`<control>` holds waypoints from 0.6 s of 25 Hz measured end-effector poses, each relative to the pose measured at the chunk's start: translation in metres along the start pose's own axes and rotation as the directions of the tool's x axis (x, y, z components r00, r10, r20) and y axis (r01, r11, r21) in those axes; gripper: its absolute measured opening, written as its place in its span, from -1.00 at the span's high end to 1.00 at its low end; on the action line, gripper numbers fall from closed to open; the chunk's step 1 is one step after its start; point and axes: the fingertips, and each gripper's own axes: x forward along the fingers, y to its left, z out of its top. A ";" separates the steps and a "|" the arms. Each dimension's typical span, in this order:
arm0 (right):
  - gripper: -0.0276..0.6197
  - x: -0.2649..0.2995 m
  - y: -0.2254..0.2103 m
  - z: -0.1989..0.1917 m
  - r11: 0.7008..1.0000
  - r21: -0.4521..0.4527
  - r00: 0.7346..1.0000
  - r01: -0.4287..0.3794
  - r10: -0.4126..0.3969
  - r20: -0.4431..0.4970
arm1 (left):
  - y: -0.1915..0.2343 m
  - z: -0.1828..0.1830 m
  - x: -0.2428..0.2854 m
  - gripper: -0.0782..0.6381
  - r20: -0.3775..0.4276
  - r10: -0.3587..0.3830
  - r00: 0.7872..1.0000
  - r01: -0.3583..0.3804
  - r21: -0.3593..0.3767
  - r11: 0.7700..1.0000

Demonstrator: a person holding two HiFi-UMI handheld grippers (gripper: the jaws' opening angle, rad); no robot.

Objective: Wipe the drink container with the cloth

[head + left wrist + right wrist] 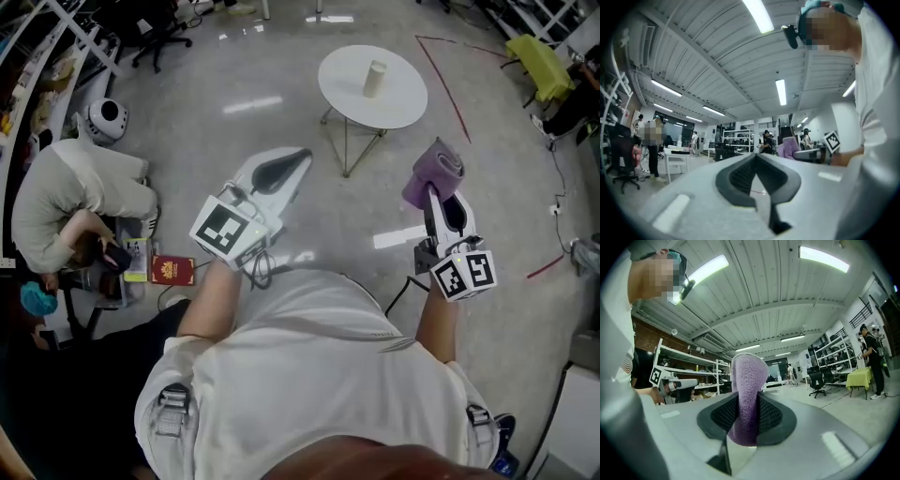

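My right gripper clamps the cloth; my left gripper is closed, empty. The drink container, upper centre, is well away, so I judge wiping not yet begun.

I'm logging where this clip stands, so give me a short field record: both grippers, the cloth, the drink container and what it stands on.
left gripper: shut, nothing between its jaws
right gripper: shut on the purple cloth
purple cloth: folded, sticks out past the jaws
drink container: pale cylinder, upright, touched by nothing
round white table: bears only the drink container, ahead of both grippers and apart from them
wiping: not yet begun
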 end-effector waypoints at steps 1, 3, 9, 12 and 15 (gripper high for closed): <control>0.61 0.001 0.001 0.000 1.000 0.002 1.000 -0.002 0.002 0.000 | 0.001 0.000 -0.002 0.78 -0.001 0.004 1.000 -0.004 -0.001 1.000; 0.61 0.004 0.005 0.000 1.000 0.009 1.000 -0.006 0.006 0.002 | 0.004 0.000 -0.008 0.78 -0.008 0.011 1.000 -0.011 -0.001 1.000; 0.60 0.021 0.043 -0.011 0.996 0.041 0.997 -0.082 0.081 0.013 | 0.019 -0.002 -0.039 0.78 -0.038 0.029 0.999 -0.029 0.008 1.000; 0.60 0.028 0.062 -0.020 0.993 0.057 0.995 -0.104 0.104 0.009 | 0.025 -0.010 -0.055 0.78 -0.064 0.042 0.997 -0.041 0.009 0.999; 0.60 0.034 0.078 -0.032 0.992 0.075 0.995 -0.097 0.097 0.000 | 0.034 -0.022 -0.074 0.78 -0.069 0.041 0.997 -0.041 0.004 0.999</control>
